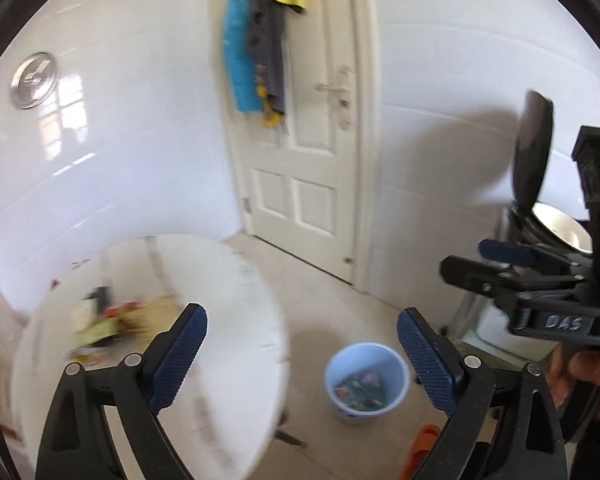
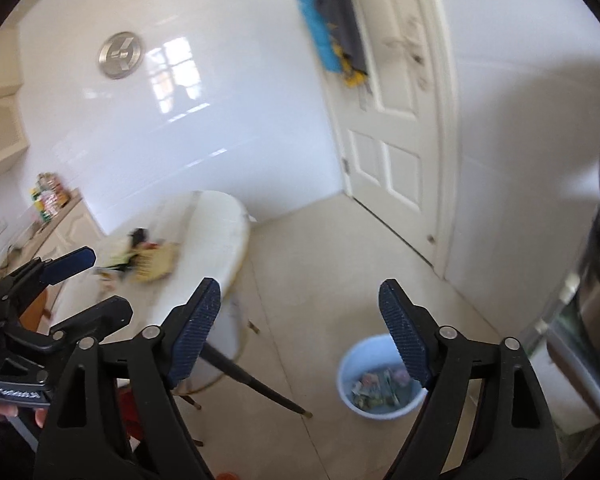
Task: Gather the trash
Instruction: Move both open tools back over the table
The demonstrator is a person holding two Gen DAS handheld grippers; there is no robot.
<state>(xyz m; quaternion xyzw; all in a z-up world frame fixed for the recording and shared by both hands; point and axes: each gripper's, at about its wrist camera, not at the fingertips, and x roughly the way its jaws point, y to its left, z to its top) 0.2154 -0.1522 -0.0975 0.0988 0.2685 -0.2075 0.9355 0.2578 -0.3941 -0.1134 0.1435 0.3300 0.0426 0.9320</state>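
Nearest: left tool [image 1: 302, 354] held up over the floor, jaws spread wide, nothing between the blue pads; right tool [image 2: 300, 330] likewise released and empty; each shows in the other's view, the right one at the edge beside a hand [image 1: 576, 376]. Both views are smeared, so small detail is unreliable.

Just beyond the tools, on the tiled floor [image 2: 324, 264]: pale blue bin [image 1: 366, 382], upright, open-topped, standing clear of the desk leg [image 2: 256, 384]; inside it a shallow layer of coloured wrappers and paper scraps [image 2: 378, 392], well below the rim; individual items cannot be told apart.

Left of the bin: round white desk [image 1: 236, 304]; on its far half a loose heap of remaining trash [image 1: 108, 320], yellow-green packet, something dark, something straw-coloured; too blurred to name further.

Judgement: with both tools empty above the bin and litter in it, a drop looks complete and the step in hand is the return to the desk for another load; task partly done, the heap being the remainder. Next move calls for swinging back over the desk, lowering jaws open around one piece, closing on a flat edge; thin packets may slip or drag neighbours off the rim.

Farther: white door [image 1: 308, 152] with cloths hung [image 1: 256, 44]; tiled wall, round metal disc [image 1: 34, 80]; counter with packets [image 2: 50, 196] at far left.
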